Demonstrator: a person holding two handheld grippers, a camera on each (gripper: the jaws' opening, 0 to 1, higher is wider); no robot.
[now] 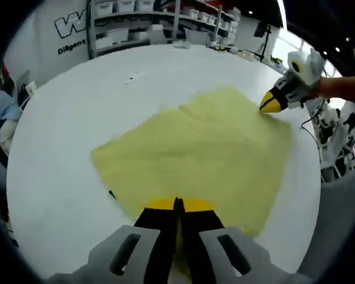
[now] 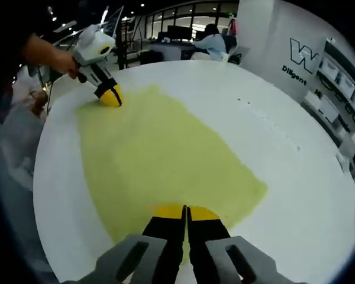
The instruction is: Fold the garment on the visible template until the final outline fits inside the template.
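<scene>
Nearby, both hand-held grippers clamped on yellow garment (image 1: 195, 148) edges, white table (image 1: 77, 106), shelves (image 1: 148, 18) behind

Garment (image 1: 195, 148) | pale yellow cloth, thin and matte | spread flat in one layer on the white tabletop (image 1: 106, 89) | outline irregular, a faint seam crossing its far part | one edge pinched at each gripper's yellow tips, opposite ends | no template outline discernible.
</scene>
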